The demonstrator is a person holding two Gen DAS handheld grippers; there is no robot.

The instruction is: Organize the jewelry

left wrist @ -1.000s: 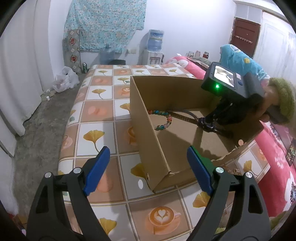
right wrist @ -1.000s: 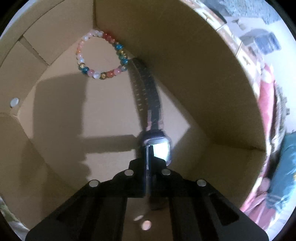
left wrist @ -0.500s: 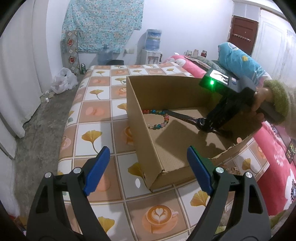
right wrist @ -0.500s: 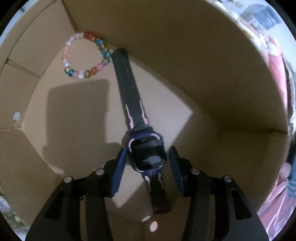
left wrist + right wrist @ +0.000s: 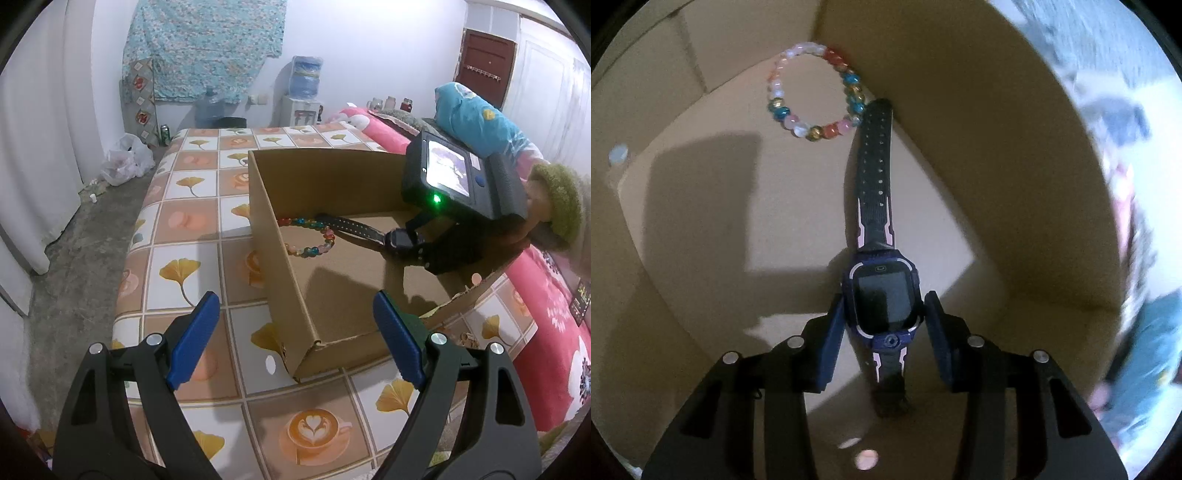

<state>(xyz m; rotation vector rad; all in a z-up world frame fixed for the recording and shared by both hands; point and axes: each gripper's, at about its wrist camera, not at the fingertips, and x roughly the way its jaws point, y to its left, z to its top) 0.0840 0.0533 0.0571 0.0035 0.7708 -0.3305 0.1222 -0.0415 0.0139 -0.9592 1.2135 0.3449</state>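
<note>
Cardboard box (image 5: 960,110) floor holds the watch (image 5: 882,291) between the right gripper's (image 5: 884,332) closing, non-gripping jaws; withdrawing upward seems next.

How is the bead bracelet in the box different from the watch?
The bead bracelet is a closed ring of many colours; the watch is dark with pink trim and lies stretched out straight. The bracelet sits in the corner; the watch lies between the right gripper's jaws. Both rest in the cardboard box.
</note>
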